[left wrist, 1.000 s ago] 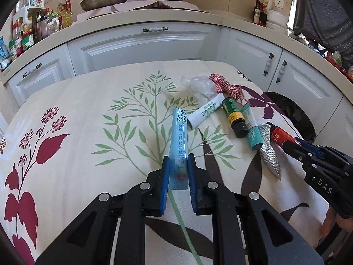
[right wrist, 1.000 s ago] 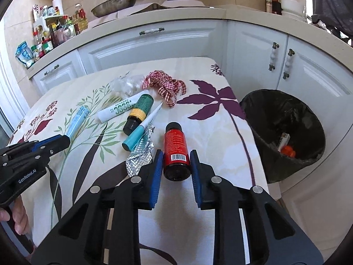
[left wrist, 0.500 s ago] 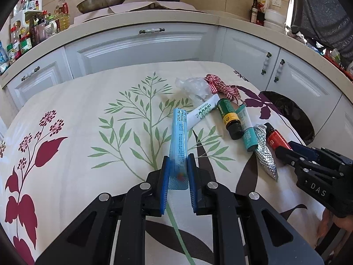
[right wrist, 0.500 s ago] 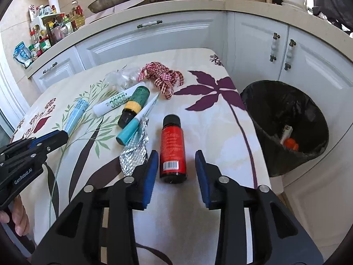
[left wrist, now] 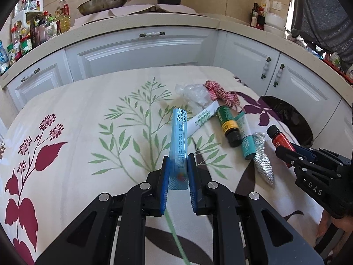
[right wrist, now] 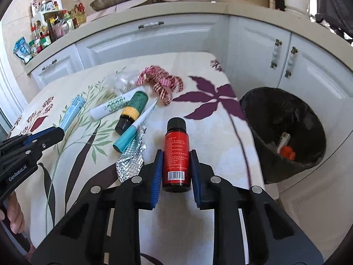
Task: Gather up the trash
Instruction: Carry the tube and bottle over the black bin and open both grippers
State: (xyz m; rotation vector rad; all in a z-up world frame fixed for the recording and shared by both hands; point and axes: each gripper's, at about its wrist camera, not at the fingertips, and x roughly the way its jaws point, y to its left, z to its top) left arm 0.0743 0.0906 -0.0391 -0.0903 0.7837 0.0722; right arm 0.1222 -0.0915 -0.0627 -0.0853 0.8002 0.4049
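Gripping both items now: left gripper (left wrist: 178, 174) jaws clamped on the blue tube (left wrist: 179, 141), its long axis running straight out ahead of the jaws. Right gripper (right wrist: 176, 170) jaws have just been closing and now pinch the red bottle (right wrist: 177, 154), cap pointing away. Bin (right wrist: 284, 137) sits off the surface (right wrist: 209, 114) edge, to the right, so right hand is nearer. Other trash lies between the two grippers.
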